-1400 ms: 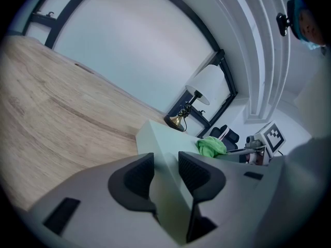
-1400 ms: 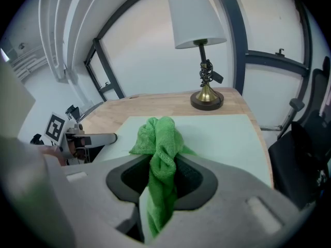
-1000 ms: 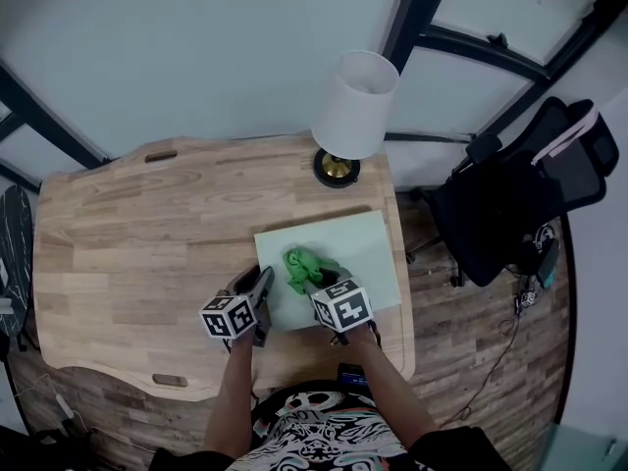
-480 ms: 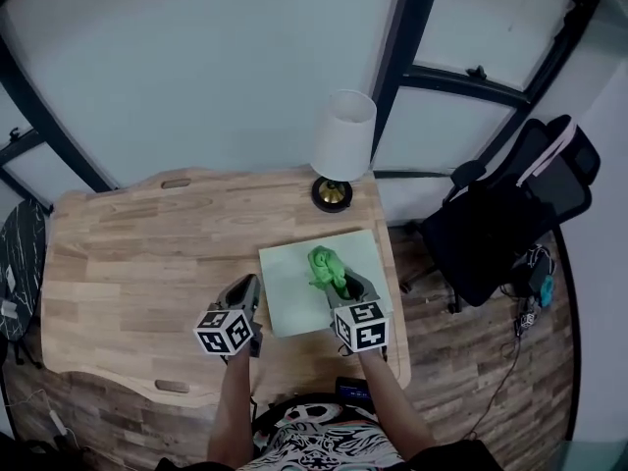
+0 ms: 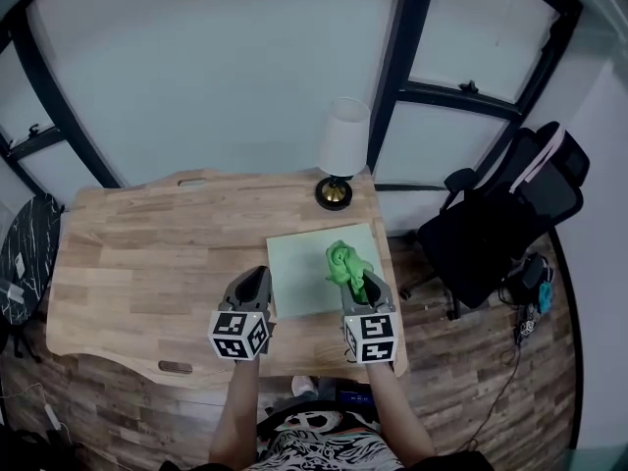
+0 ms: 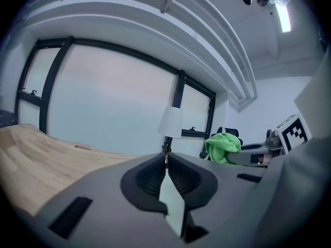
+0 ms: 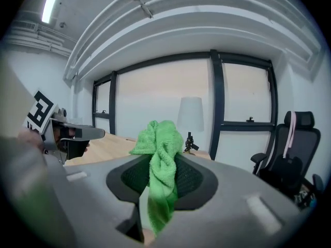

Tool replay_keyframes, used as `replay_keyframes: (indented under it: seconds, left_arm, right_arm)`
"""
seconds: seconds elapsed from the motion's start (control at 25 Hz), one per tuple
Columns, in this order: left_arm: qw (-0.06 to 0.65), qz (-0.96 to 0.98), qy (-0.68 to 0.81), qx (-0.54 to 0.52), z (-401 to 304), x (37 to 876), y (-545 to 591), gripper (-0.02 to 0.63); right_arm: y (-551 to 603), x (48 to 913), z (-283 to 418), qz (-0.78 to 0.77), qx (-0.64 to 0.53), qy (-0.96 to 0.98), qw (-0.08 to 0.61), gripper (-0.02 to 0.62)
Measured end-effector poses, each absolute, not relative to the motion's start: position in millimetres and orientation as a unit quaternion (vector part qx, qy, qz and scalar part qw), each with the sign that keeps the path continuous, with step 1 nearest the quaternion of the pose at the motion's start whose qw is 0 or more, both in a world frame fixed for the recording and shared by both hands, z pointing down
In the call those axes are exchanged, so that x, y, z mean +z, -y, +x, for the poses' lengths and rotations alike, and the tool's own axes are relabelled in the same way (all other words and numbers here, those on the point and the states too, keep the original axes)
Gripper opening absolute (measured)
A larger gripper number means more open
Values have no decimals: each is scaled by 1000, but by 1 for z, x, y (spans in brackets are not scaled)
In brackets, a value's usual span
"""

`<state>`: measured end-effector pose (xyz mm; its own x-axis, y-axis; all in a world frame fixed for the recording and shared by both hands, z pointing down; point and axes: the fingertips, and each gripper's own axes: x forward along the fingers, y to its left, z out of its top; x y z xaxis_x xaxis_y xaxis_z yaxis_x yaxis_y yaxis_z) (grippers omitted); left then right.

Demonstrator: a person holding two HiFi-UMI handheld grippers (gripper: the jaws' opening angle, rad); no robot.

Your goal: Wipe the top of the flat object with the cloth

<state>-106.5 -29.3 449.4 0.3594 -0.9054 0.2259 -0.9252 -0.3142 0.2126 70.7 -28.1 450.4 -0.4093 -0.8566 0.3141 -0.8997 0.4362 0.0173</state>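
Cloth (image 7: 160, 159), bright green terry bunched into a twisted wad, is pinched in my right gripper (image 5: 361, 285) and sticks out past the jaw tips, over the right part of the pale green mat (image 5: 302, 275). The mat lies flat on the wooden desk (image 5: 147, 253). My left gripper (image 5: 252, 283), by the mat's left edge, has just been closing; its jaws meet on nothing.

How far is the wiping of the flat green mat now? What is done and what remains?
Done: the cloth is picked up, clamped in the right gripper. In hand: it is held in the air, off the mat. Left: bring it down and wipe the mat's top; nothing visible tells whether any wiping has already happened.
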Motion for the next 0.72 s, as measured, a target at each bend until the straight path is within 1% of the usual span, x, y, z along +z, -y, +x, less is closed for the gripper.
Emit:
replay_keyframes:
  seconds: [0.2, 0.4, 0.72]
  left_arm:
    - [115, 800, 588, 43, -104, 428, 14, 18]
    - [127, 806, 577, 24, -83, 419, -15, 8]
    - [125, 791, 598, 19, -83, 418, -50, 8]
  right_arm:
    - [7, 437, 77, 525, 58, 839, 129, 115]
    - [-14, 433, 91, 521, 52, 843, 128, 115]
    - [-46, 429, 116, 525, 46, 840, 131, 115]
